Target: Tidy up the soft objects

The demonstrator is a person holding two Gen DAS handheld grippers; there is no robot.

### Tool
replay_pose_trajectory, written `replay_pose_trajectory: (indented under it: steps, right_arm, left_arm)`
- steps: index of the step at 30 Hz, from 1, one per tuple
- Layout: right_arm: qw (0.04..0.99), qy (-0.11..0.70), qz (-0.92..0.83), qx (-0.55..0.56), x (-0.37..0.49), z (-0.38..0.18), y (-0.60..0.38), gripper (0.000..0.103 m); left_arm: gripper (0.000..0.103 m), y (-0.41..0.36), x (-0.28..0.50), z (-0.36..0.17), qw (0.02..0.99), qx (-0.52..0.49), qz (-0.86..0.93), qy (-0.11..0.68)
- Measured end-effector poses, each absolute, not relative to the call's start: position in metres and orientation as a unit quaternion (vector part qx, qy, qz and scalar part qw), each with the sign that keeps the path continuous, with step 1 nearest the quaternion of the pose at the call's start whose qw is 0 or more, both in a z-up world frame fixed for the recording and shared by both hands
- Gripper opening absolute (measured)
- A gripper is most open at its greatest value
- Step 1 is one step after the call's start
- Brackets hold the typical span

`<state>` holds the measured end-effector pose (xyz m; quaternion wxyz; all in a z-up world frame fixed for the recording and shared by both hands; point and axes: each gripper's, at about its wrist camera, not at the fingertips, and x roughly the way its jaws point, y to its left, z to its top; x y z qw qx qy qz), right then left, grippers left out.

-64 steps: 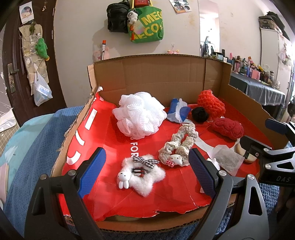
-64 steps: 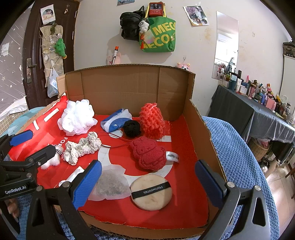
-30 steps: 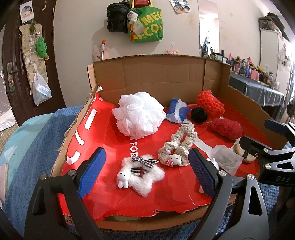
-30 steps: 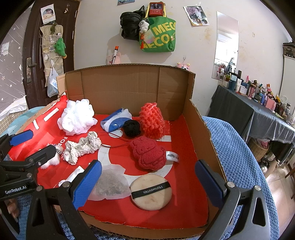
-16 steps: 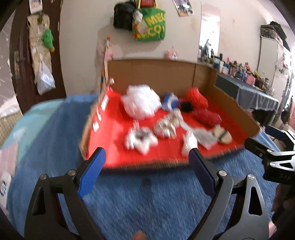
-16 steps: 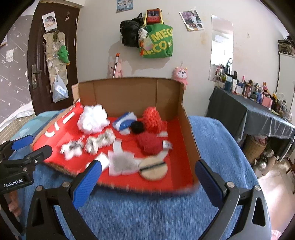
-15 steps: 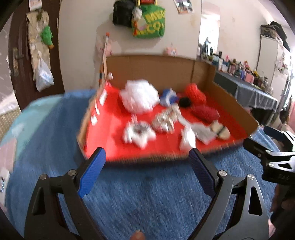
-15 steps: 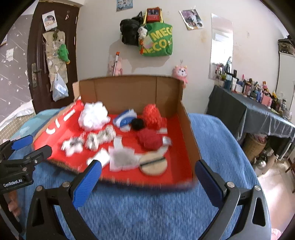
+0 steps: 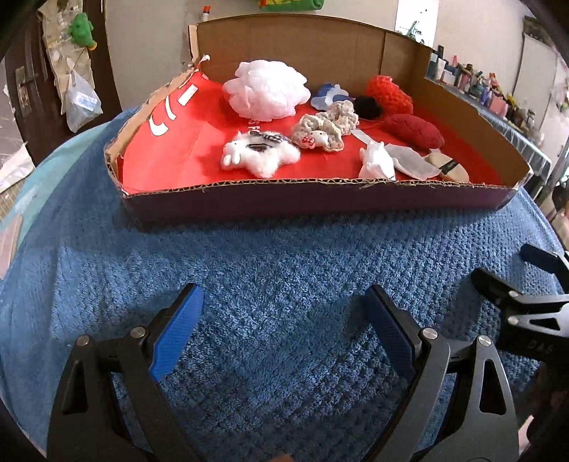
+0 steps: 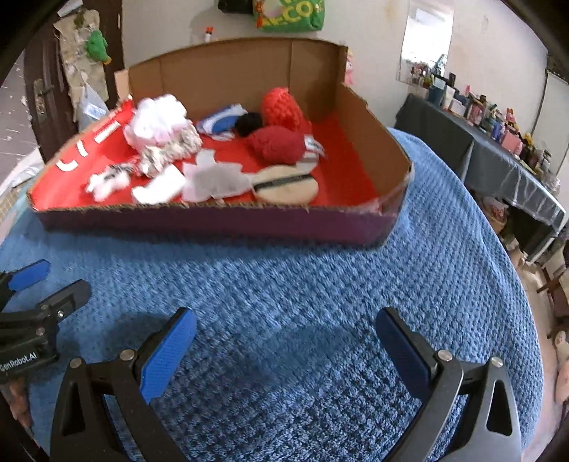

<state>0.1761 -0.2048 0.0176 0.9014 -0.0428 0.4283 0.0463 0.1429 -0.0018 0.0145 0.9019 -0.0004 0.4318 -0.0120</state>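
A cardboard box (image 9: 306, 204) (image 10: 213, 218) with a red floor lies on a blue towel. Inside it I see a white mesh puff (image 9: 266, 89) (image 10: 156, 117), a fluffy white star with a rabbit (image 9: 261, 154), a cream crocheted scrunchie (image 9: 325, 128), a blue and white pouch (image 9: 329, 96), a black pompom (image 9: 368, 106), two red knitted pieces (image 9: 414, 129) (image 10: 279, 142), and a round beige powder puff (image 10: 286, 183). My left gripper (image 9: 282, 327) hangs open over the towel in front of the box. My right gripper (image 10: 286, 346) is open too, beside it, nothing between its fingers.
The blue towel (image 9: 284, 284) covers the surface in front of the box. A dark door (image 9: 21, 89) stands at the left. A table draped in dark cloth (image 10: 498, 156) with small bottles is at the right. A green bag (image 10: 290, 14) hangs on the wall.
Both grippers have pulled back from above the box and tilted down, so the box now lies farther away and the blue towel fills the foreground. Jaws stayed open.
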Motion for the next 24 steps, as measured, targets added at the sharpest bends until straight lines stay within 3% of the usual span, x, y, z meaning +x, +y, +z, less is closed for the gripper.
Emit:
replay_pose_trajectory:
  steps: [24]
  right_arm:
    - [0.896, 0.442, 0.032, -0.038, 0.1736, 0.0116, -0.2052, 0.103]
  left_arm:
    - [0.094, -0.0074, 0.1436, 0.0143, 0.902, 0.018, 0.004, 0.431]
